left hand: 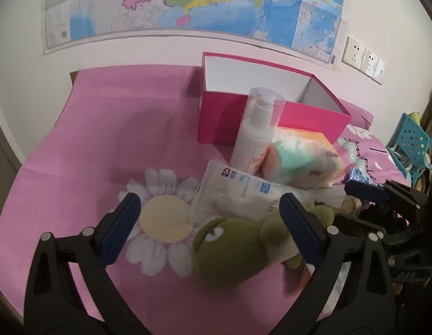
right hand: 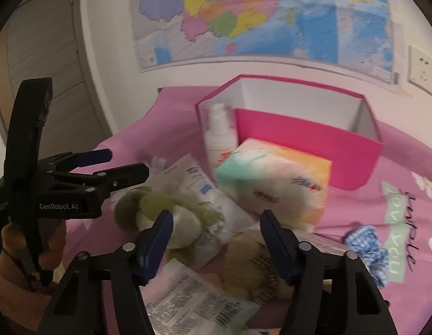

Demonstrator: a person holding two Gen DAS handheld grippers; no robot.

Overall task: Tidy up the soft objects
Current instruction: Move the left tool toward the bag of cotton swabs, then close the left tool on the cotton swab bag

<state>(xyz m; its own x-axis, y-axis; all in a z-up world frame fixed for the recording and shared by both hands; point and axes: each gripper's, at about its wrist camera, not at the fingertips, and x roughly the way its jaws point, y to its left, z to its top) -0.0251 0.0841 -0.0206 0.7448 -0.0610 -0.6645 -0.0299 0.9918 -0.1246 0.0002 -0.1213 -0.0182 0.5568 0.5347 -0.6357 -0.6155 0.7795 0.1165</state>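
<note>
In the left wrist view my left gripper (left hand: 210,199) stands open over a green frog plush (left hand: 230,240), whose head lies between the jaws without touching the pads. Beside the frog is a daisy-shaped cushion (left hand: 163,217). Behind it lie a white packet (left hand: 238,195), a pastel tissue pack (left hand: 299,159) and a white pump bottle (left hand: 255,139). In the right wrist view my right gripper (right hand: 217,217) straddles a brown plush toy (right hand: 249,262), and I see a gap on its left side. The frog (right hand: 157,203) lies just left of the toy. The open pink box (right hand: 299,150) stands at the back.
A blue gingham scrunchie (right hand: 366,245) lies on the pink sheet (left hand: 90,139) to the right, and a barcode-printed packet (right hand: 193,301) lies under the right gripper. A teal chair (left hand: 411,139) stands off the far right edge. A map hangs on the wall (left hand: 188,0). A hand holds the left gripper (right hand: 128,163).
</note>
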